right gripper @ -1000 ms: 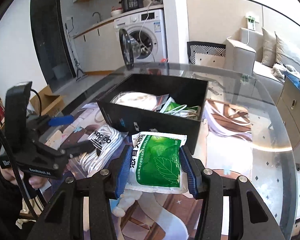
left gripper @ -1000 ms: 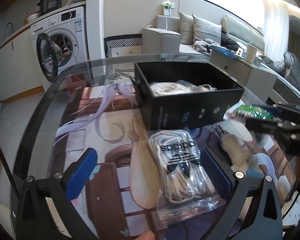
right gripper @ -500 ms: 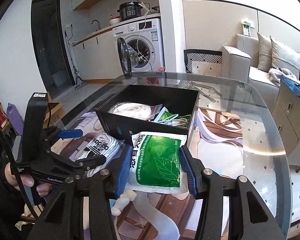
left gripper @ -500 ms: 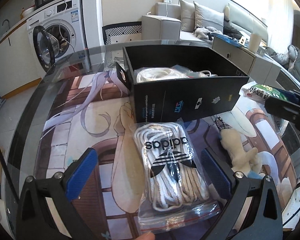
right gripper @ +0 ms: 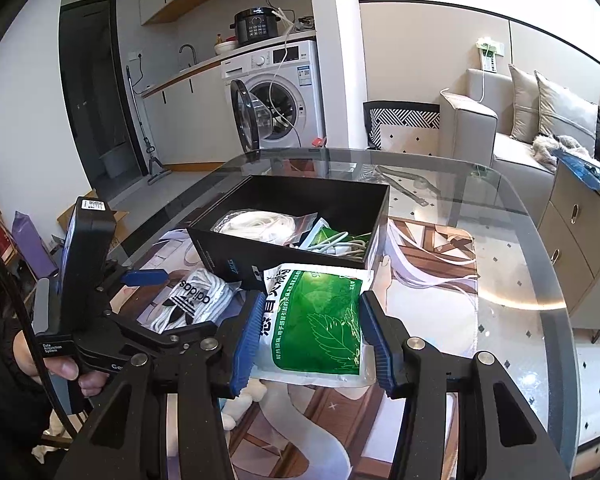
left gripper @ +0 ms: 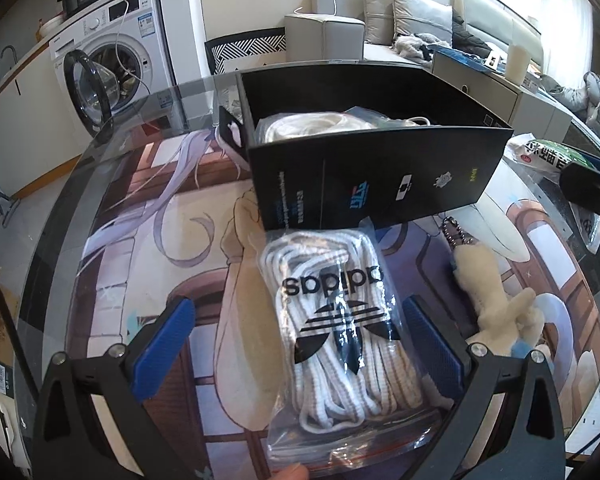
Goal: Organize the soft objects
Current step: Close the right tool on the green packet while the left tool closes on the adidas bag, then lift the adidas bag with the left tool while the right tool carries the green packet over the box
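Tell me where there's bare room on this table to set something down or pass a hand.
Free: the glass table right of the black box, out to its curved edge, and the mat left of the box. Crowded: in front of the box, where the shoelace bag, the plush toy and the green packet lie close together.

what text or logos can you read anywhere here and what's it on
"adidas", with the trefoil logo: clear bag of white laces.
"Data Acquisition System": left gripper body.
Green pouch: large Chinese print, too blurred to read reliably.
Black box side: small print and logos, too small.
Washing machine labels: illegible.
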Action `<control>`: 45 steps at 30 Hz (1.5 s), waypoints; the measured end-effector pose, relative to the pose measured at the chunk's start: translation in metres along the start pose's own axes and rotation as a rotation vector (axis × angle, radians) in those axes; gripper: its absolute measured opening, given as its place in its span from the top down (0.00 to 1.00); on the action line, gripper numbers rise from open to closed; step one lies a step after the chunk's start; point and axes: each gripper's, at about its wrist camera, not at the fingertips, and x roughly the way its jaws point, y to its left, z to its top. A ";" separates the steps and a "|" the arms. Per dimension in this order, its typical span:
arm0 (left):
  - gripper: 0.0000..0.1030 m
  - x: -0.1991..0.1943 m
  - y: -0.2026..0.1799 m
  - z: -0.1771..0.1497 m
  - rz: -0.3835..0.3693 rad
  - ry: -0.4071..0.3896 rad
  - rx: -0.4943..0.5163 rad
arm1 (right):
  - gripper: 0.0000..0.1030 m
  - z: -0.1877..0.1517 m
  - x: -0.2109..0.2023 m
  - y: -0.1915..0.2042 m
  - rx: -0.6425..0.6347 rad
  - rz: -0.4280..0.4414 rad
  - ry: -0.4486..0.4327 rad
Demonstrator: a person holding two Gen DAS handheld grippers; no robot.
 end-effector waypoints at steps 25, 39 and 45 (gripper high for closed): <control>0.42 -0.008 0.005 -0.007 -0.088 0.001 0.031 | 0.52 0.001 -0.002 -0.003 0.004 -0.006 -0.010; 0.58 -0.031 0.020 -0.010 -0.161 -0.084 -0.034 | 0.52 0.002 -0.009 0.002 -0.004 -0.006 -0.025; 0.58 -0.044 0.020 -0.006 -0.127 -0.159 -0.028 | 0.52 0.004 -0.013 0.004 -0.008 -0.010 -0.034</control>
